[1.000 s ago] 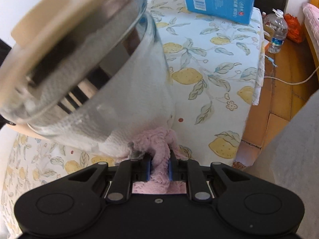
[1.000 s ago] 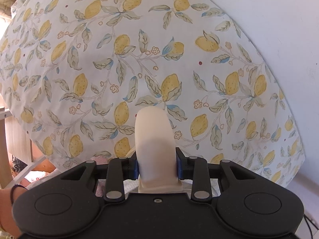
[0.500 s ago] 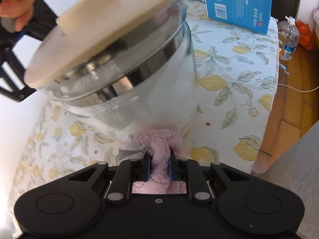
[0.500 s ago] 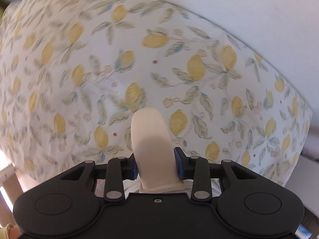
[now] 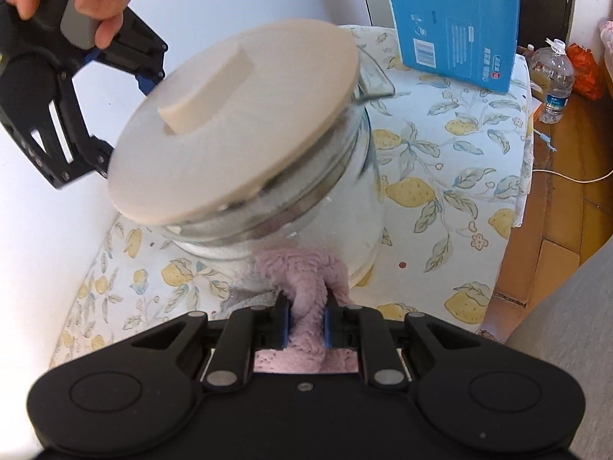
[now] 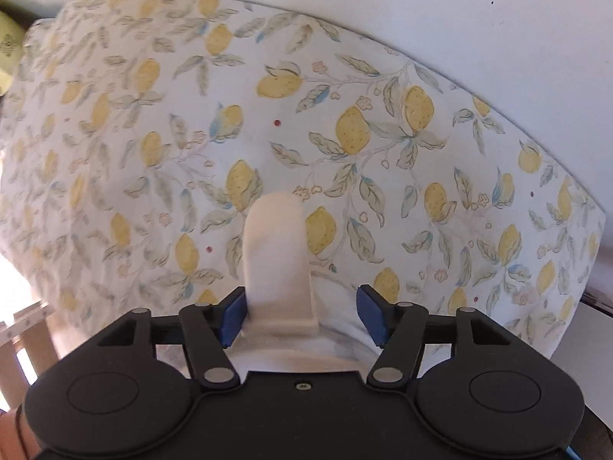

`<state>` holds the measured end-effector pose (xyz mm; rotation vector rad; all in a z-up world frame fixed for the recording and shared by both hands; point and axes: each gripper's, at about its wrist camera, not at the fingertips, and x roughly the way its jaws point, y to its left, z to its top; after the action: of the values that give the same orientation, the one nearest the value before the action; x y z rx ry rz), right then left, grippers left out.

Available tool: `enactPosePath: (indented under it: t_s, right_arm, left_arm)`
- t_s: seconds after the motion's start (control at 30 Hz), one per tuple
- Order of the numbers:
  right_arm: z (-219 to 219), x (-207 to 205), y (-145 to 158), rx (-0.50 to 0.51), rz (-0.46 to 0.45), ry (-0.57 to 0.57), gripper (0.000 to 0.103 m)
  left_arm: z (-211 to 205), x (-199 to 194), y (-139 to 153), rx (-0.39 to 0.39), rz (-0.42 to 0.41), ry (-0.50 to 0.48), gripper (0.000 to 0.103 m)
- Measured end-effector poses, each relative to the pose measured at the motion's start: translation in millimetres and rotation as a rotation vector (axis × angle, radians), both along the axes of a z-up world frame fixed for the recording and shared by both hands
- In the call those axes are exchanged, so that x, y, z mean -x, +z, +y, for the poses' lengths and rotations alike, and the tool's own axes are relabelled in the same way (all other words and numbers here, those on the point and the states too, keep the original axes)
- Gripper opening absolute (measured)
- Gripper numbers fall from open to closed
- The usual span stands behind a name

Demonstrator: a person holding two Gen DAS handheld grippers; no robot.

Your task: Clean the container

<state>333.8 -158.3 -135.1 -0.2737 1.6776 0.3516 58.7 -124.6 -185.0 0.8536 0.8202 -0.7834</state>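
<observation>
Towel (image 5: 337,207) inside lidded glass jar (image 5: 291,207)

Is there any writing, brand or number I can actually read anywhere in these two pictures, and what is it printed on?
Nothing can be read for certain.
Blue box: white print, a barcode and a small red logo, all too small and blurred to read.
Water bottle: blue-and-white label, too small to read.
Glass jar, its lid, pink cloth and lemon tablecloth: no text seen.
</observation>
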Motion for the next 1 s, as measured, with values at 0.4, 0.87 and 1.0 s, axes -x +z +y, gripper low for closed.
enactPosePath:
  t_s: [0.4,0.87,1.0]
  right_arm:
    - [-7,23,63,-0.014,-0.206,0.48,0.069]
    - [-10,97,54,0.007,-0.447,1.631,0.049]
    - [-5,99,54,-0.017,-0.419,1.805,0.049]
  left_arm:
    - [-6,1,1,-0.027,0.0,0.049,0.015]
    - [0,-11,10,0.009,0.068,0.05,0.016]
    - [0,-14,15,0.019,0.098,0.057,0.016]
